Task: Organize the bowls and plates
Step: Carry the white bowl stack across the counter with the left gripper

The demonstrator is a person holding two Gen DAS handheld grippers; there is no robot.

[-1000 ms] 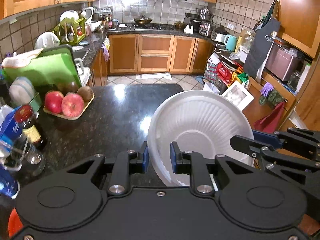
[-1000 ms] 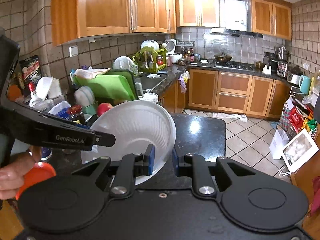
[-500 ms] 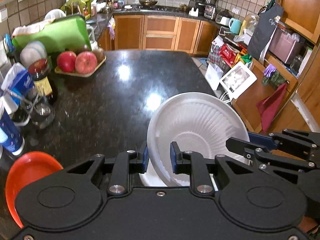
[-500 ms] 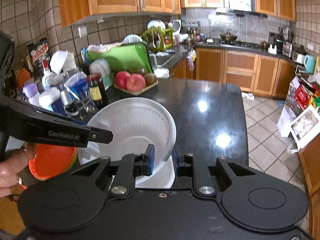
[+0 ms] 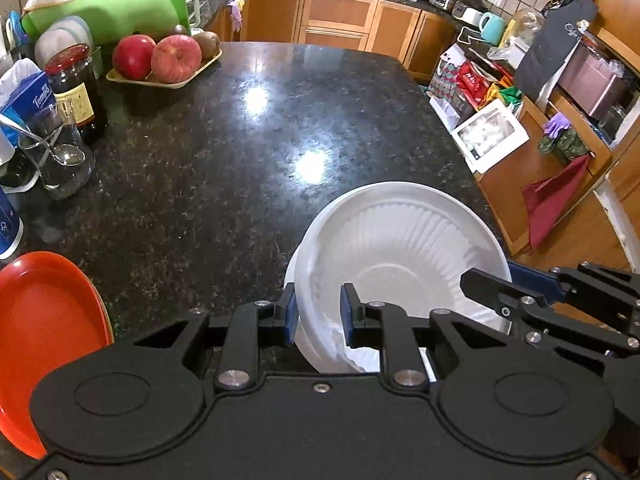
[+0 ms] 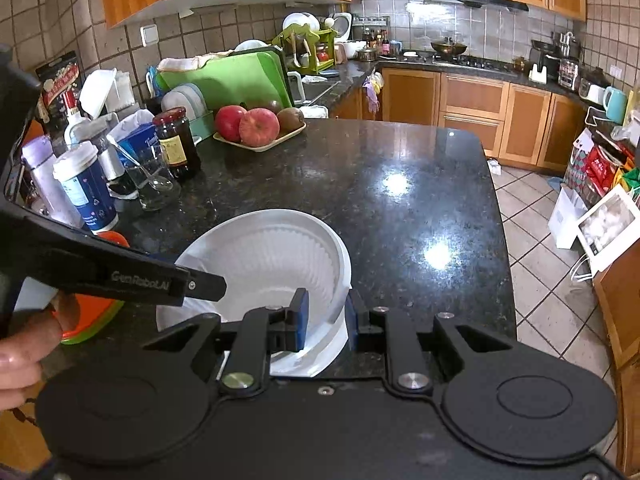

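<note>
A white ribbed disposable bowl (image 5: pixel 400 252) is held by both grippers over a second white bowl (image 5: pixel 290 276) whose rim peeks out below it on the black granite counter. My left gripper (image 5: pixel 318 312) is shut on the top bowl's near-left rim. My right gripper (image 6: pixel 326 318) is shut on its right rim, the bowl (image 6: pixel 272 256) showing in the right wrist view too. The right gripper's fingers (image 5: pixel 496 288) reach in from the right. A stack of orange plates (image 5: pixel 44 328) lies at the counter's left edge, also in the right wrist view (image 6: pixel 92 308).
A tray of apples and kiwis (image 5: pixel 164 60) stands at the far left. A dark jar (image 6: pixel 176 142), a glass with a spoon (image 5: pixel 60 152), a blue cup (image 6: pixel 86 188) and a tissue pack line the left side. The counter edge drops to the floor on the right.
Both grippers have lowered the white bowl toward the counter, onto the second white bowl. The views now look down on the counter; the orange plates came into view.
</note>
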